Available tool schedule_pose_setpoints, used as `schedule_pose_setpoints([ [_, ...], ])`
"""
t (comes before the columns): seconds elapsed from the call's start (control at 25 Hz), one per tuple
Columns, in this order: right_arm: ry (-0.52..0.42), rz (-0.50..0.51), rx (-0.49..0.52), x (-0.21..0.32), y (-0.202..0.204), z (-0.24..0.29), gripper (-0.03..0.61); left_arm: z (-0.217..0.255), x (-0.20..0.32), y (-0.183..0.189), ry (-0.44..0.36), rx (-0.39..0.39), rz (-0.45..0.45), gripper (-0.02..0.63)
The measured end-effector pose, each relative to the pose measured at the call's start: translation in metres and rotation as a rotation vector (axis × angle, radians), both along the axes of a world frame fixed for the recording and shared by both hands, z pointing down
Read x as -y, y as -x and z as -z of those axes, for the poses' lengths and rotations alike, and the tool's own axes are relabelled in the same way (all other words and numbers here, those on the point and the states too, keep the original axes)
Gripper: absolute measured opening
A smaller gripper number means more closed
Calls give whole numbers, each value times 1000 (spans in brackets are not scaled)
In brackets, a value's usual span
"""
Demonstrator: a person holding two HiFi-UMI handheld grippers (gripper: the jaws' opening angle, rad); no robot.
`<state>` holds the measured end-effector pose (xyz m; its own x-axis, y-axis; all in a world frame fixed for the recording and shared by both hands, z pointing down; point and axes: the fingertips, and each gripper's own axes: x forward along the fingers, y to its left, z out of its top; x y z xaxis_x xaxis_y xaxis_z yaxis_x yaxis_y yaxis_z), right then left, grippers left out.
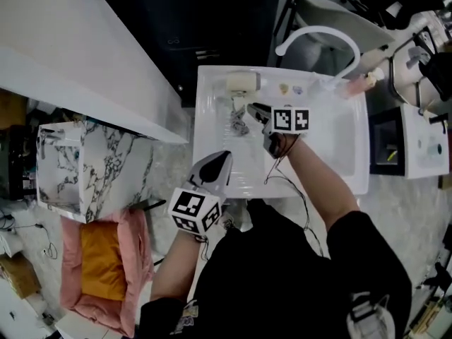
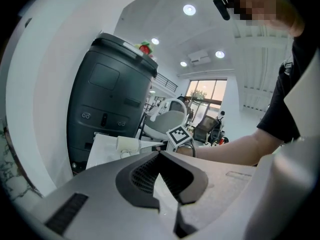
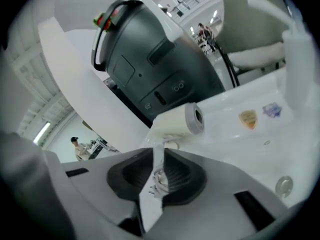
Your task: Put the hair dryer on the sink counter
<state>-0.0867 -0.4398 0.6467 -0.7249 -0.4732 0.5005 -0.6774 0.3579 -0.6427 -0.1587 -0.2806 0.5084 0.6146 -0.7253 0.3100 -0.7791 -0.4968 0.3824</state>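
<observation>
Hair dryer at sink counter's far edge, I'm pinching its cord in right gripper, left gripper closed, faucet arching behind

The sink counter lies straight ahead of me. On its back rim, towards the left, lies the hair dryer, and its cord trails from it towards me into the basin. My right gripper is over the basin just in front of the dryer, with the cord between its jaws. My left gripper is nearer me and further left, at the sink's front edge. Two small items sit on the back rim to the dryer's right. A chair stands behind the back right corner, and a dark appliance behind the dryer. Left of the sink runs a long counter; nearer me stand a box and a cushion.
</observation>
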Motion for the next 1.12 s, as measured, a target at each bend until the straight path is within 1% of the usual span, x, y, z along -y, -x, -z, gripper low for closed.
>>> schedule_pose_setpoints([
  [0.04, -67, -17, -28, -3, -4, 15, 1, 3, -6, 3, -2, -4, -4, -2],
  [0.12, -196, -33, -88, -13, -10, 43, -5, 8, -19, 8, -6, -6, -11, -2],
  [0.2, -296, -32, -125, -28, -12, 70, -5, 13, -32, 14, -13, -5, -15, -2],
  [0.28, -390, -22, -143, -45, -11, 100, -3, 20, -45, 18, -23, -6, -15, -2],
  [0.36, -463, -12, -142, -66, -9, 130, -2, 28, -57, 20, -39, -9, -18, -2],
  [0.6, -569, -16, -55, -140, -1, 203, -2, 58, -93, 30, -102, -12, -26, -2],
  [0.8, -678, -32, -77, -203, -4, 243, -2, 77, -126, 37, -155, -9, -32, -2],
  [0.96, -695, -49, -68, -246, -13, 261, -2, 92, -146, 32, -184, -37, -43, -2],
  [1.12, -702, -79, -83, -281, -30, 273, -2, 101, -165, 12, -188, -50, -93, -2],
])
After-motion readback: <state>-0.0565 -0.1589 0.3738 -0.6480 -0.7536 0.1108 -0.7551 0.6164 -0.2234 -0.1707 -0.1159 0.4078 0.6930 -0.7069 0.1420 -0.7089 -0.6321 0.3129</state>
